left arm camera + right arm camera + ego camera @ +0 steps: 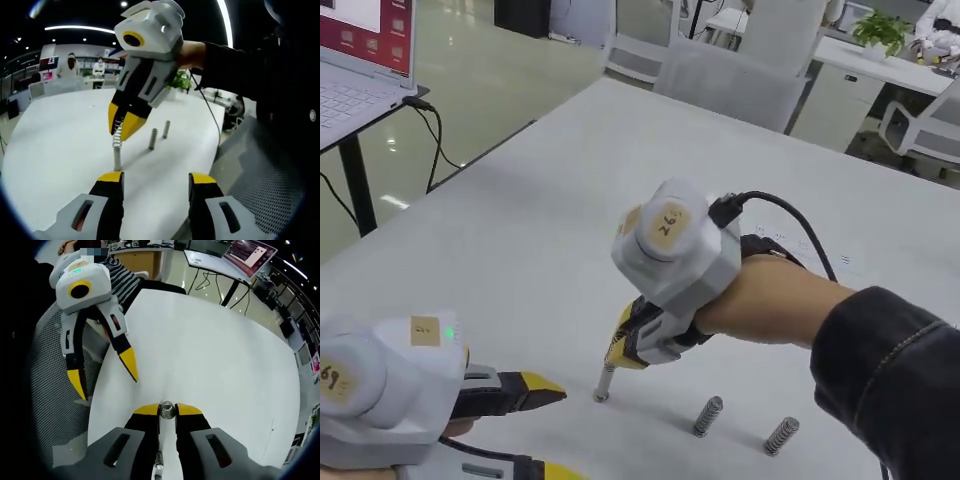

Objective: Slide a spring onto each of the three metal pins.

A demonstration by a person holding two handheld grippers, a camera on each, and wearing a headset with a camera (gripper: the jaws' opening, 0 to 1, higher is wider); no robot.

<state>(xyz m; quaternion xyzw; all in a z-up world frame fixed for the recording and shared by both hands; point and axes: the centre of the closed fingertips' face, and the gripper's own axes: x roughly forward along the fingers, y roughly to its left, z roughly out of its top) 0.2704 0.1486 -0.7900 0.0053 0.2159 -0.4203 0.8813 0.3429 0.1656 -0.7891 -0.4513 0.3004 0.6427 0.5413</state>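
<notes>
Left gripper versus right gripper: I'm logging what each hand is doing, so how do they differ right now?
The left gripper has open, empty jaws; the right gripper is shut on a spring. The right gripper points down over a pin, with the spring at the pin's top; the left gripper sits low near the table edge, aimed at that pin. Both have white bodies and yellow-tipped black jaws.

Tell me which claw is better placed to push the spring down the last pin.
Right. The right claw is shut on the spring directly over the pin; the left claw is open and empty.
</notes>
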